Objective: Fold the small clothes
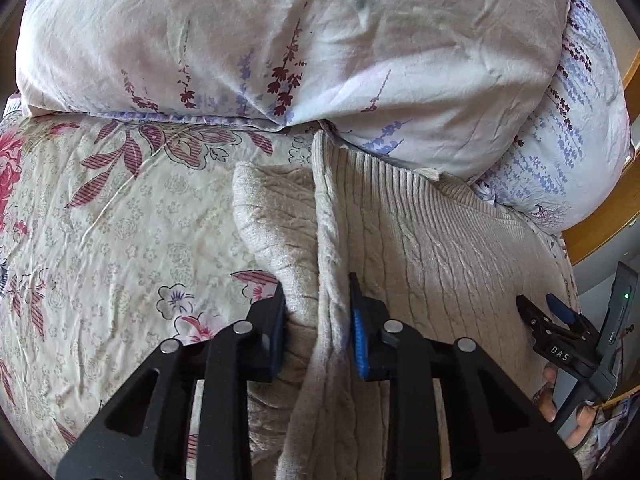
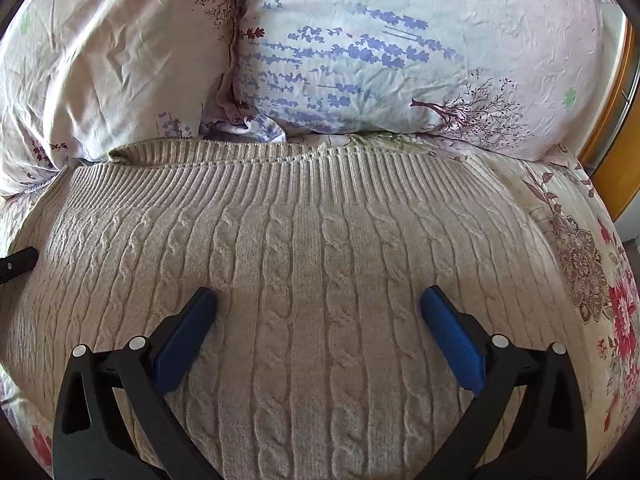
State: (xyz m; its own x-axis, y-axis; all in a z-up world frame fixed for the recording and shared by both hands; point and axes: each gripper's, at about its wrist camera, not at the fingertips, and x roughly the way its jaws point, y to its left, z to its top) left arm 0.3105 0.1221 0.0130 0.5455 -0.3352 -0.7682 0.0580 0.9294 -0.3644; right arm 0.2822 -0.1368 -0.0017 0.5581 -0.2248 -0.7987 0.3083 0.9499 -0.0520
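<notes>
Our left claw (image 1: 318, 312) pinches a raised fold of the beige cable-knit sweater (image 2: 304, 264); our right claw (image 2: 318, 312) hovers spread above its ribbed hem.

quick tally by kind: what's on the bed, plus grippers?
Cable-knit sweater: 1
Pillows: 2 (pale floral, lavender-print)
Grippers: 2 (left gripper, right gripper)
Total: 5

The left gripper (image 1: 318, 308) points steeply down, its jaws drawn close and pinching a raised fold of the sweater (image 1: 420, 248). The right gripper (image 2: 318, 312) also tilts down, jaws spread wide, nothing between the pads. Fingers (image 1: 550, 396) wrap its handle.
</notes>
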